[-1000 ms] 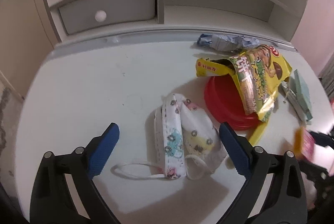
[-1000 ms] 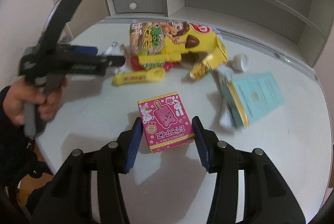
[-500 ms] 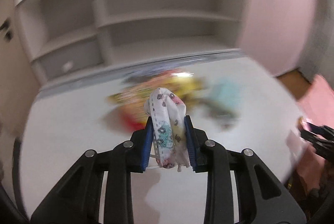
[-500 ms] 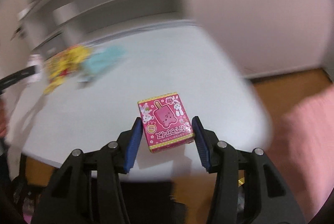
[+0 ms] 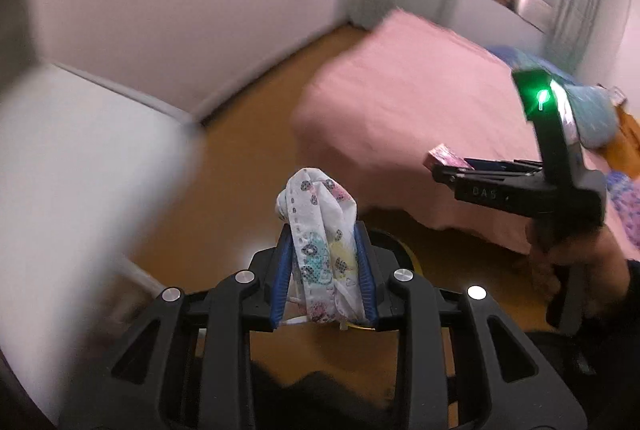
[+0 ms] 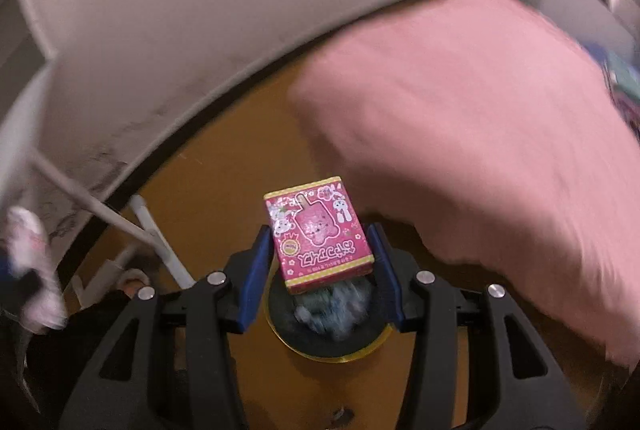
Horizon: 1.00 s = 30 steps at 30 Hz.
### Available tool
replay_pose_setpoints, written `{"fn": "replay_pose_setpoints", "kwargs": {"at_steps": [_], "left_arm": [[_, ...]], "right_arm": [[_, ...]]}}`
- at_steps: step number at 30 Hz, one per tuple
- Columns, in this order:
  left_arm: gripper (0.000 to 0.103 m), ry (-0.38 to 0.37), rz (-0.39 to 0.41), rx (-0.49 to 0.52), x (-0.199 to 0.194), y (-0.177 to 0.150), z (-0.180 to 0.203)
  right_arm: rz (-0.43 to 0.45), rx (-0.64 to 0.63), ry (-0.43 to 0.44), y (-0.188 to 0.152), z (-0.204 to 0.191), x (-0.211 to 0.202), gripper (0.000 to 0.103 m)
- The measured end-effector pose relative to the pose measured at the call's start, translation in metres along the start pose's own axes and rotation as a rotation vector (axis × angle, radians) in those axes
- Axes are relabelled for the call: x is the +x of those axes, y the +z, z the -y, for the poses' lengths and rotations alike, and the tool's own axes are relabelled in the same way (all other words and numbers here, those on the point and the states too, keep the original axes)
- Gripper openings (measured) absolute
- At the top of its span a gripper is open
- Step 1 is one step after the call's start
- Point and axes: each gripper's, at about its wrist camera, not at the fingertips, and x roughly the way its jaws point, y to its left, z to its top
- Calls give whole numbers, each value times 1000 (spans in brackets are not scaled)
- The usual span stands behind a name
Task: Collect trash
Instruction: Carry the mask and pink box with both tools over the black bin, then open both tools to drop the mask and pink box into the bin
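1. Both your grippers swung off the desk; the bin (image 6: 332, 346) now sits on the floor beside the pink bed (image 6: 480, 133).
2. Right gripper (image 6: 320, 262) pinches the pink box (image 6: 318, 234) directly above the bin.
3. Left gripper (image 5: 322, 270) pinches the mask (image 5: 320, 242), near the bin.
4. Bin already holds crumpled trash; neither item is dropped yet.
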Motion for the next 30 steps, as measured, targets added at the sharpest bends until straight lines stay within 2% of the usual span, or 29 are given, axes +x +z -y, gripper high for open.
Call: {"fn": "replay_pose_setpoints", "kwargs": {"at_steps": [3, 6, 10, 15, 25, 30], "left_arm": [[29, -63, -103, -32, 73, -12, 15], [29, -52, -197, -26, 137, -32, 30], [29, -65, -293, -59, 177, -47, 28], [29, -71, -306, -46, 183, -57, 25], [34, -100, -309, -72, 181, -55, 20], [50, -96, -307, -61, 180, -56, 22]], "right_arm": [[-145, 62, 0, -14, 31, 40, 48], [-292, 127, 12, -34, 55, 75, 48], [-340, 164, 37, -48, 59, 86, 48], [-336, 148, 39, -50, 58, 86, 48], [-330, 118, 50, -44, 51, 85, 48], [-329, 107, 50, -43, 49, 86, 49]]}}
